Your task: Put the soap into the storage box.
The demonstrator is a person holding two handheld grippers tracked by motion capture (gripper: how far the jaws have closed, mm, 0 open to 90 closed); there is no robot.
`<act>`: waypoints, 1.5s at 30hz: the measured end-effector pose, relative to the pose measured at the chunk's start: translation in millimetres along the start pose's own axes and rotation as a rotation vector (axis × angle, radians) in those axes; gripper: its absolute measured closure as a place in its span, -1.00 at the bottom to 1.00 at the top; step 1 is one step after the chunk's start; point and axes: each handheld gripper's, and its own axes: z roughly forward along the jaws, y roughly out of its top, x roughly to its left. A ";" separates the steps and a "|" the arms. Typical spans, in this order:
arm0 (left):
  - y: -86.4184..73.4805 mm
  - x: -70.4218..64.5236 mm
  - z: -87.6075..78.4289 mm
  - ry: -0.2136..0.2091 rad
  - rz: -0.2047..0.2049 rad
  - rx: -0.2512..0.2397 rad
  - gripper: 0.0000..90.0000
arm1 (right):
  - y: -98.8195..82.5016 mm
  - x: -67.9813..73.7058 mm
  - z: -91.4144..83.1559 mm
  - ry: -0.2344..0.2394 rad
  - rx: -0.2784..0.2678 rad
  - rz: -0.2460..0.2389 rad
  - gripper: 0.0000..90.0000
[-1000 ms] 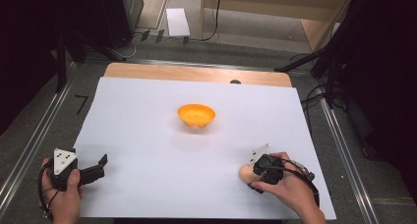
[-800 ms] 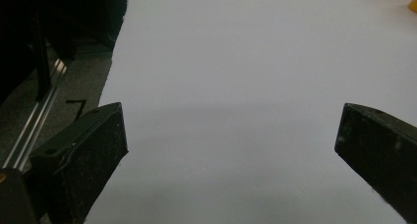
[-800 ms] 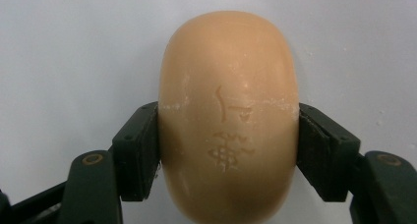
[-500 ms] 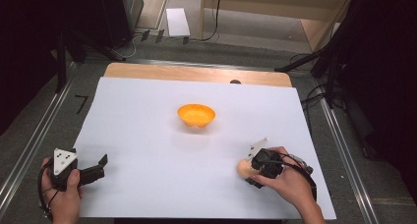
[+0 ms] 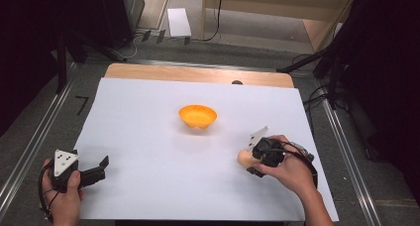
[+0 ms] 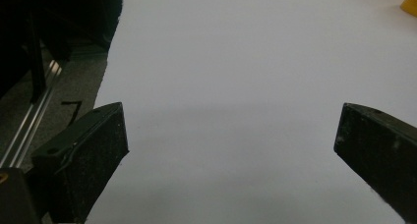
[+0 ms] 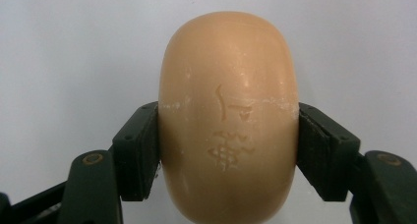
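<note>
Right gripper (image 7: 228, 150) clenches the soap bar (image 7: 228, 121) sideways for carrying; bowl (image 5: 197, 116) at 11 o'clock; left gripper (image 6: 231, 145) released, idle.

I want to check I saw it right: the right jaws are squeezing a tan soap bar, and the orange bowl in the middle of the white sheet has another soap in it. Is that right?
Not quite. The orange bowl is empty, as the high view shows. The rest holds: the right gripper has its jaws squeezing the tan soap bar, and the bowl sits mid-sheet on the white sheet.
</note>
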 end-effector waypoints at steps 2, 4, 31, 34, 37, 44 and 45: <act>0.0 0.0 0.0 0.000 0.001 0.002 -1.00 | 2.7 -2.8 -1.3 -0.001 -0.007 -0.012 -0.26; 0.0 -0.2 0.3 -0.003 0.001 0.001 -1.00 | 5.6 -5.1 -2.8 -0.008 -0.004 -0.021 -0.26; 0.1 -0.8 0.8 -0.007 0.005 0.005 -1.00 | 49.1 -34.9 -10.9 0.012 -0.065 -0.095 -0.26; 0.1 -1.6 1.1 -0.004 0.012 0.005 -1.00 | 56.0 -40.3 -9.3 0.017 -0.067 -0.105 -0.26; 0.1 -1.9 1.2 -0.006 0.014 0.005 -1.00 | 61.2 -44.5 -8.0 0.019 -0.075 -0.116 -0.26; 0.1 -1.5 0.8 -0.006 0.012 0.006 -1.00 | 71.0 -48.5 -6.1 0.023 -0.073 -0.140 -0.26; 0.0 -1.4 0.9 -0.007 0.012 0.005 -1.00 | 72.3 -49.3 -6.2 0.022 -0.078 -0.141 -0.26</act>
